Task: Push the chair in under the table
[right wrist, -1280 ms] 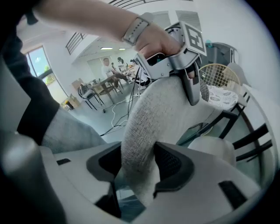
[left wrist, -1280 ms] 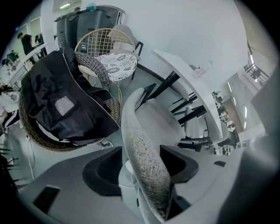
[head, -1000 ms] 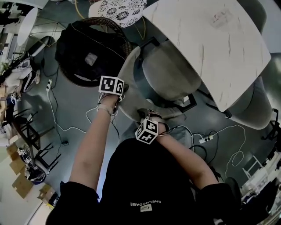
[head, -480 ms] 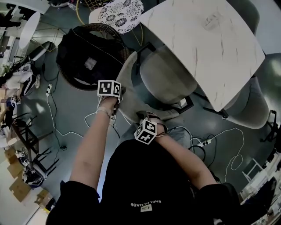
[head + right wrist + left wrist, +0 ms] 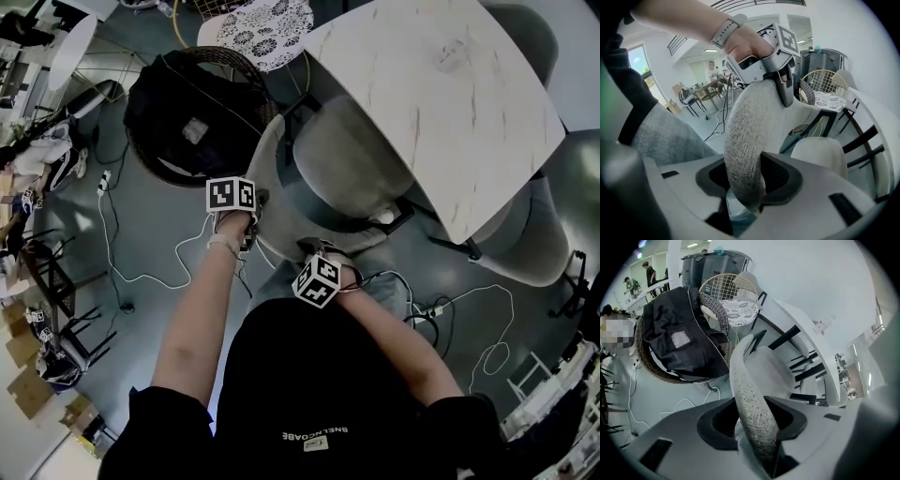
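A grey fabric chair (image 5: 347, 164) stands with its seat partly beneath the white marble table (image 5: 441, 94). Its curved backrest (image 5: 272, 155) faces me. My left gripper (image 5: 255, 208) is clamped over the backrest's rim (image 5: 749, 394), with both pads against the fabric. My right gripper (image 5: 317, 247) grips the same rim (image 5: 747, 126) lower along the curve; its jaws are closing, with the fabric pressed between them. From the right gripper view I see the left gripper (image 5: 783, 89) and the hand holding it on top of the backrest. The chair's legs are hidden.
A wicker chair holding a black bag (image 5: 192, 112) stands just left of the grey chair. A patterned round seat (image 5: 258, 21) is behind it. White cables (image 5: 141, 272) and a power strip (image 5: 427, 309) lie on the floor. A second grey chair (image 5: 534, 234) sits under the table's right side.
The chair's seat now lies a little further under the table top. Both grippers have stayed on the backrest's rim.
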Tool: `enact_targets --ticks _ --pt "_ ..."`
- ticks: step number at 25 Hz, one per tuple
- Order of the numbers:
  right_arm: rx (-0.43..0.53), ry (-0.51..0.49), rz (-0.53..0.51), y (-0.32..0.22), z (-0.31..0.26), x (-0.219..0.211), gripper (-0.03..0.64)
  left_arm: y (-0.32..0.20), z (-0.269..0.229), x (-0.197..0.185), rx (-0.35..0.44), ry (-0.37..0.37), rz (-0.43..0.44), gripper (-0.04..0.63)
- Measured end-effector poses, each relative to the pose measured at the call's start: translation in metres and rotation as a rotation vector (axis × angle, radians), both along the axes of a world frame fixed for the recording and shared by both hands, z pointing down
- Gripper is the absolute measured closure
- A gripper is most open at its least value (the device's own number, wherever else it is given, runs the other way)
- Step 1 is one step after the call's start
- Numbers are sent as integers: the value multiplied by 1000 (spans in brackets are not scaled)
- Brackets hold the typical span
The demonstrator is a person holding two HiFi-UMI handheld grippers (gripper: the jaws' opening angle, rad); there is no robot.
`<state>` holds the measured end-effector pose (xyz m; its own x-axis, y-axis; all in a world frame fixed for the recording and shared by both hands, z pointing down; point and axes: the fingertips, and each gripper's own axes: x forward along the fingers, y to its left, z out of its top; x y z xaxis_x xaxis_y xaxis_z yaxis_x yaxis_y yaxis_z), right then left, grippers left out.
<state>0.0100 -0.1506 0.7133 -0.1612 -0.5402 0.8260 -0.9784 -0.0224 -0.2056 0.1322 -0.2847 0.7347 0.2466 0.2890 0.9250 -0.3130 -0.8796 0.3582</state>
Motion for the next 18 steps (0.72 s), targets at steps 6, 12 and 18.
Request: enact_targets --ticks 6,12,18 --pt "-16 -4 48 29 0 21 465 24 1 11 50 -39 16 442" --pt "-23 -5 26 32 -1 23 466 26 0 11 105 -85 78 434" --pt "-27 -13 46 31 1 24 466 26 0 15 20 -18 14 406"
